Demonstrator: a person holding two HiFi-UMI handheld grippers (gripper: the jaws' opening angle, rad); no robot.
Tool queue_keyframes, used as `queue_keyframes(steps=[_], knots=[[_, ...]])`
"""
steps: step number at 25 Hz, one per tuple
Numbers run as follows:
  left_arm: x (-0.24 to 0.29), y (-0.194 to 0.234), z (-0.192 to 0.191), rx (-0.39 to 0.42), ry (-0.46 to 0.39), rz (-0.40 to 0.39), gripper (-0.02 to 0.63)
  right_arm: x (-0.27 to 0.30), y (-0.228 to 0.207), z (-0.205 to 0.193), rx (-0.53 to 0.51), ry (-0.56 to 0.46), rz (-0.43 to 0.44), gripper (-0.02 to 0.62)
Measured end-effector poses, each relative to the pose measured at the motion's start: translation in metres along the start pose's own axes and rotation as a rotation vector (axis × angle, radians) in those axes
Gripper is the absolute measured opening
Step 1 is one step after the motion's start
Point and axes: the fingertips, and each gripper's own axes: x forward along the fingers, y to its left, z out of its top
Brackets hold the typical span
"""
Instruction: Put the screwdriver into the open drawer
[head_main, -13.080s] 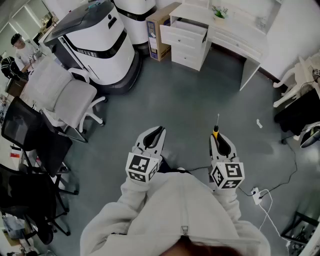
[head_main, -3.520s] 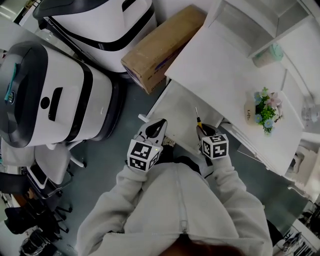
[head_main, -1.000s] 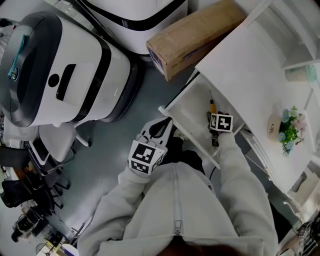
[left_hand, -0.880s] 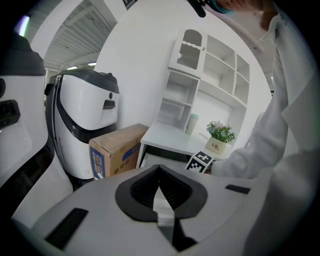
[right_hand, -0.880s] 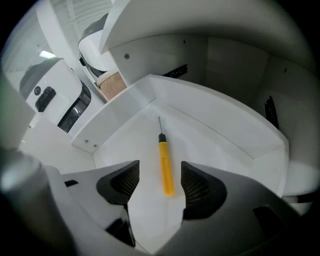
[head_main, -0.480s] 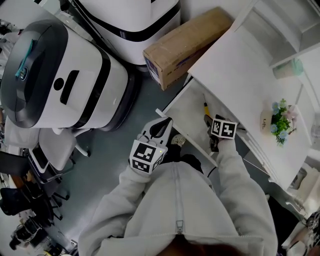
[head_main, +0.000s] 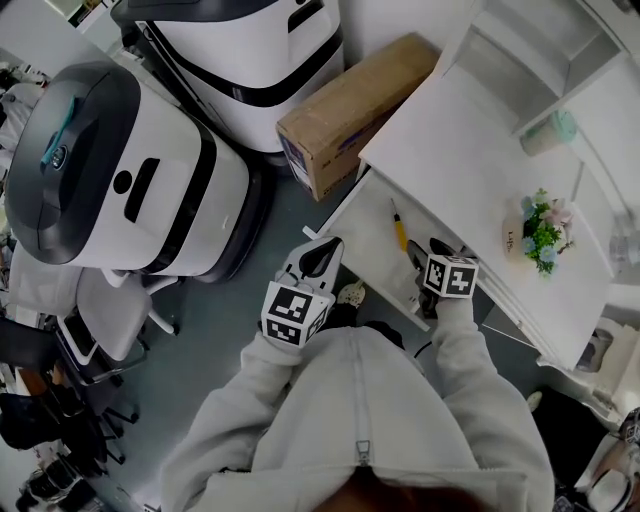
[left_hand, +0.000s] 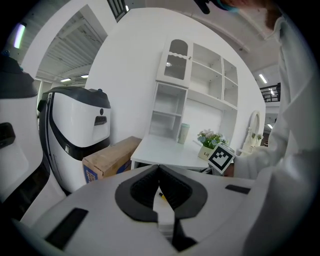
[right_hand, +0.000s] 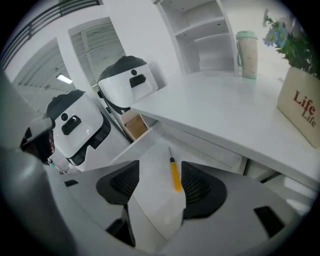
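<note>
The screwdriver (head_main: 399, 229), yellow handle and thin dark shaft, lies loose on the floor of the open white drawer (head_main: 372, 214). My right gripper (head_main: 426, 249) is open just behind its handle, jaws spread and holding nothing. In the right gripper view the screwdriver (right_hand: 174, 177) rests on the drawer floor (right_hand: 152, 162) between the spread jaws of that gripper (right_hand: 160, 169), pointing away. My left gripper (head_main: 322, 243) hovers outside the drawer's front left corner, shut and empty. In the left gripper view its jaws (left_hand: 159, 169) meet at the tips.
The white desk top (head_main: 470, 180) overhangs the drawer and carries a flower pot (head_main: 540, 232) and a green cup (head_main: 562, 124). A cardboard box (head_main: 352, 100) lies left of the desk. Large white machines (head_main: 130, 180) and an office chair (head_main: 105, 310) stand to the left.
The right gripper has let go of the screwdriver and drawn back toward the drawer's front. The screwdriver now lies free in the drawer. The left gripper has held still.
</note>
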Motion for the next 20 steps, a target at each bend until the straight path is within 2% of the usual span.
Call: queue_keyframes(steps=[8, 20], knots=[[-0.001, -0.017, 0.017, 0.031, -0.028, -0.039, 0.015, -0.055, 0.014, 0.009, 0.01, -0.1, 0.009, 0.272], [0.011, -0.032, 0.04, 0.069, -0.077, -0.112, 0.016, -0.139, 0.039, 0.037, -0.014, -0.322, -0.013, 0.272]])
